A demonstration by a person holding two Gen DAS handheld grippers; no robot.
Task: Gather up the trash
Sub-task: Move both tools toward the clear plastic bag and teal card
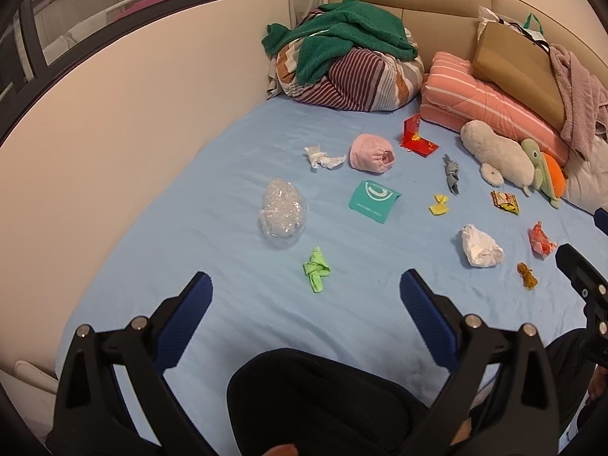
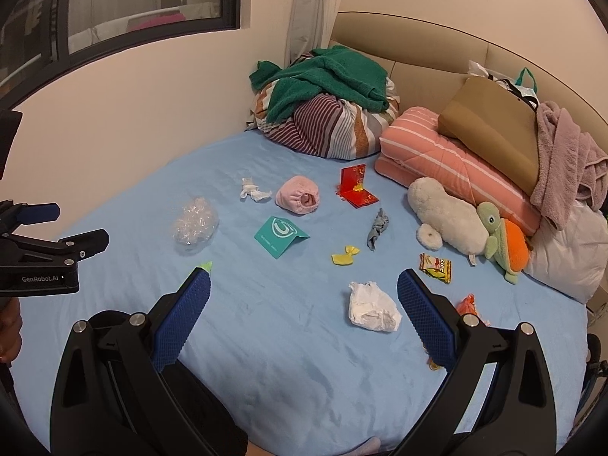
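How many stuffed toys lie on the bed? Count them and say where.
2: a white plush against the pink folded quilt, and a green-and-orange turtle beside it. Others may be hidden.

- A bed [image 2: 304, 361] under a pale blue sheet fills most of both views.
- A padded beige headboard [image 2: 418, 41] curves along the far end of the bed.
- A cream wall [image 2: 133, 106] runs along the left side of the bed, meeting the headboard at the far corner.
- A dark-framed window [image 2: 152, 3] is set high in that wall, left of the headboard; pink and white shapes show dimly through the glass.
- A pale grey curtain [image 2: 307, 7], gathered with a tie, hangs in the corner between the window and the headboard.
- The light is soft, even and warm.
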